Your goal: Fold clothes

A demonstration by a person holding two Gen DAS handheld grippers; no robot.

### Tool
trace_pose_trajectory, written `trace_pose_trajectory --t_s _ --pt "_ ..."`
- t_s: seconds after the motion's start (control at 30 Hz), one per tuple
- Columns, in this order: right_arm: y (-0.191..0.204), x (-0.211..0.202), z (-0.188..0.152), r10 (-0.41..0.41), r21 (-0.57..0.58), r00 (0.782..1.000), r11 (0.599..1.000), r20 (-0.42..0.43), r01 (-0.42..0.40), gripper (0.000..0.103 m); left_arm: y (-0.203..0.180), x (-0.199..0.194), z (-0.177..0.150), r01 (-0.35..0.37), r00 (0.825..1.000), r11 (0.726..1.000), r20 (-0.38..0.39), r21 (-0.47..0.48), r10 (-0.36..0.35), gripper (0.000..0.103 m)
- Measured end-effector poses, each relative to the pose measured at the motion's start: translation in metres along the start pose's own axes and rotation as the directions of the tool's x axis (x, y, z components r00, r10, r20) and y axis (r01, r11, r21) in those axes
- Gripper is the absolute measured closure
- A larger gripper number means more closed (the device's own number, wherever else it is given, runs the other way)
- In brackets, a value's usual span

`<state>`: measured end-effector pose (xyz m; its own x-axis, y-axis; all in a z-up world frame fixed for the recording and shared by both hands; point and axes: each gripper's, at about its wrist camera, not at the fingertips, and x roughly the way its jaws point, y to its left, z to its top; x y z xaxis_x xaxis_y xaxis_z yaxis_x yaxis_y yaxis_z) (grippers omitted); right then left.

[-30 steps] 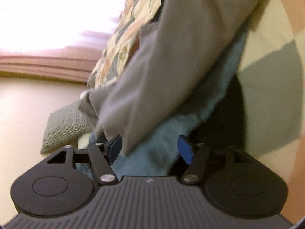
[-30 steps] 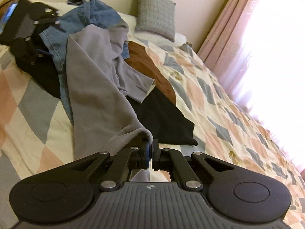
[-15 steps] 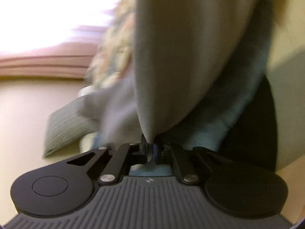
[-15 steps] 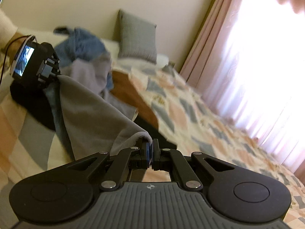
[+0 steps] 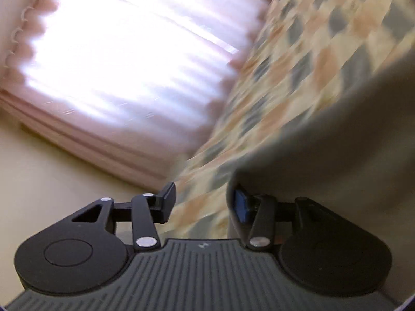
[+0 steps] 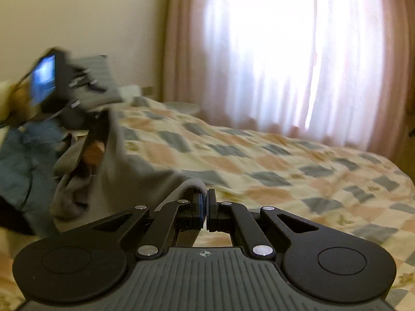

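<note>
A grey garment (image 6: 116, 176) hangs stretched between my two grippers above the bed. My right gripper (image 6: 205, 204) is shut on one edge of it. My left gripper (image 5: 202, 204) stands open; the grey garment (image 5: 337, 150) drapes over its right finger and fills the lower right of that view. In the right wrist view the left gripper (image 6: 98, 127) is blurred at the left, up over the clothes pile, with the grey cloth hanging from it. A blue denim garment (image 6: 18, 155) lies at the far left.
The bed carries a patchwork quilt (image 6: 285, 165) in peach, grey and cream. Pink curtains (image 6: 285, 51) cover a bright window beyond the bed. A grey pillow (image 6: 101, 77) stands at the headboard wall. A dark garment (image 6: 10, 215) lies at the left edge.
Both grippers have lifted and swung the grey garment off the pile toward the window side. The left gripper was shut on the cloth half a second ago and now stands open.
</note>
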<state>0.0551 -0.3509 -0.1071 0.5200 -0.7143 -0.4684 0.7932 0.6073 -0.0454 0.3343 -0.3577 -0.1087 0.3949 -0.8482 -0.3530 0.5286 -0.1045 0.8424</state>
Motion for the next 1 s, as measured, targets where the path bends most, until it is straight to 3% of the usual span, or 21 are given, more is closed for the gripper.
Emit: trace_pose_trajectory --t_s 0.03,0.1,0.13,0.17,0.23,0.3,0.33,0.4,0.47,0.57,0.67,0.77,0.8,0.83,0.9,0.93,1.0 --pt "-0.017 0.009 0.0 -0.008 -0.005 1.0 1.0 -0.012 0.008 0.103 -0.013 -0.009 0.008 0.031 1.0 0.999 0.007 -0.028 -0.031 0.034" --pt "-0.055 0.037 -0.009 0.031 0.01 0.995 0.999 -0.092 -0.03 0.103 -0.042 -0.035 0.015 0.099 0.994 0.984 -0.031 -0.146 -0.104 0.031" --pt "-0.073 0.051 -0.015 0.057 0.03 0.988 0.998 -0.141 -0.054 0.103 -0.06 -0.05 0.015 0.143 0.985 0.963 -0.062 -0.227 -0.161 0.032" --pt "-0.09 0.066 -0.021 0.083 0.05 0.978 0.996 -0.19 -0.075 0.103 -0.084 -0.066 0.017 0.189 0.968 0.932 -0.099 -0.309 -0.229 0.033" --pt "-0.12 0.101 -0.041 0.098 0.067 0.95 0.994 -0.295 -0.082 0.103 -0.137 -0.09 0.027 0.23 0.936 0.895 -0.164 -0.381 -0.31 0.035" --pt "-0.143 0.131 -0.063 0.092 0.051 0.912 0.996 -0.401 -0.078 0.103 -0.211 -0.12 0.042 0.265 0.899 0.871 -0.219 -0.413 -0.378 0.035" --pt "-0.154 0.142 -0.075 0.092 0.048 0.903 0.996 -0.42 -0.079 0.103 -0.244 -0.127 0.054 0.293 0.881 0.856 -0.227 -0.425 -0.415 0.035" --pt "-0.171 0.167 -0.099 0.103 0.047 0.884 0.995 -0.457 -0.092 0.103 -0.303 -0.132 0.079 0.311 0.861 0.848 -0.25 -0.428 -0.442 0.035" --pt "-0.184 0.188 -0.115 0.125 0.067 0.876 0.992 -0.465 -0.106 0.103 -0.345 -0.119 0.101 0.3 0.862 0.86 -0.269 -0.413 -0.43 0.035" --pt "-0.191 0.21 -0.123 0.165 0.076 0.886 0.986 -0.434 -0.146 0.102 -0.365 -0.076 0.124 0.246 0.878 0.886 -0.297 -0.392 -0.375 0.035" --pt "-0.191 0.226 -0.121 0.183 0.068 0.902 0.983 -0.391 -0.17 0.101 -0.372 -0.022 0.116 0.253 0.873 0.917 -0.335 -0.308 -0.354 0.033" --pt "-0.192 0.243 -0.119 0.19 0.063 0.909 0.982 -0.371 -0.18 0.099 -0.376 -0.007 0.107 0.274 0.885 0.929 -0.312 -0.249 -0.345 0.033" --pt "-0.192 0.249 -0.119 0.19 0.059 0.91 0.982 -0.37 -0.181 0.099 -0.378 -0.002 0.105 0.27 0.892 0.934 -0.305 -0.233 -0.334 0.037" --pt "-0.192 0.252 -0.119 0.186 0.053 0.908 0.982 -0.375 -0.18 0.099 -0.381 0.004 0.104 0.262 0.897 0.939 -0.303 -0.222 -0.322 0.053" --pt "-0.192 0.257 -0.12 0.179 0.04 0.906 0.983 -0.384 -0.177 0.099 -0.377 0.012 0.101 0.255 0.887 0.934 -0.325 -0.25 -0.329 0.08" --pt "-0.193 0.254 -0.117 0.172 0.036 0.909 0.985 -0.38 -0.171 0.1 -0.373 0.014 0.099 0.246 0.881 0.931 -0.337 -0.271 -0.331 0.081" --pt "-0.198 0.244 -0.109 0.159 0.031 0.919 0.987 -0.361 -0.158 0.101 -0.353 -0.012 0.1 0.253 0.892 0.92 -0.297 -0.3 -0.342 0.081"
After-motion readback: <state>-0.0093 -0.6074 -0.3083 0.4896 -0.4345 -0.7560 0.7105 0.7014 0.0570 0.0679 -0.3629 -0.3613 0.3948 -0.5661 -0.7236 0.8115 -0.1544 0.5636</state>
